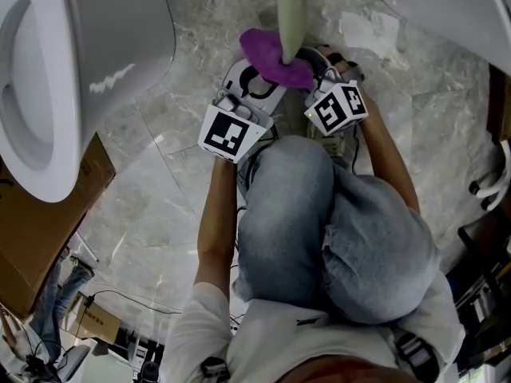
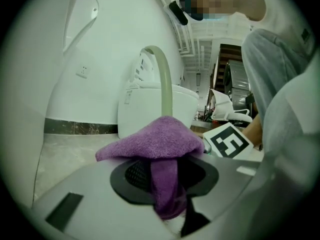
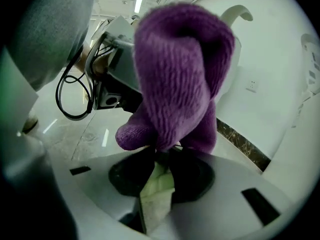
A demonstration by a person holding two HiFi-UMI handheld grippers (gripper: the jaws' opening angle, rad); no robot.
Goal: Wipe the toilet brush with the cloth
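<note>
In the head view the pale green toilet brush handle [image 1: 290,14] rises upright, and a purple cloth [image 1: 275,58] is wrapped round it low down. My left gripper [image 1: 259,78] is shut on the cloth [image 2: 160,144], which drapes over its jaws; behind it the handle [image 2: 164,79] stands with its curved top. My right gripper [image 1: 310,76] comes in from the right. In the right gripper view the green handle [image 3: 156,191] sits pinched between the jaws of my right gripper [image 3: 157,181], with the cloth [image 3: 182,69] bunched just above them. The brush head is hidden.
A white toilet bowl [image 1: 56,70] stands at the left, with a cardboard box [image 1: 40,222] below it. Another white fixture [image 1: 447,6] fills the upper right. The person's bent knees [image 1: 335,230] are right behind both grippers. The floor is grey marble [image 1: 176,182].
</note>
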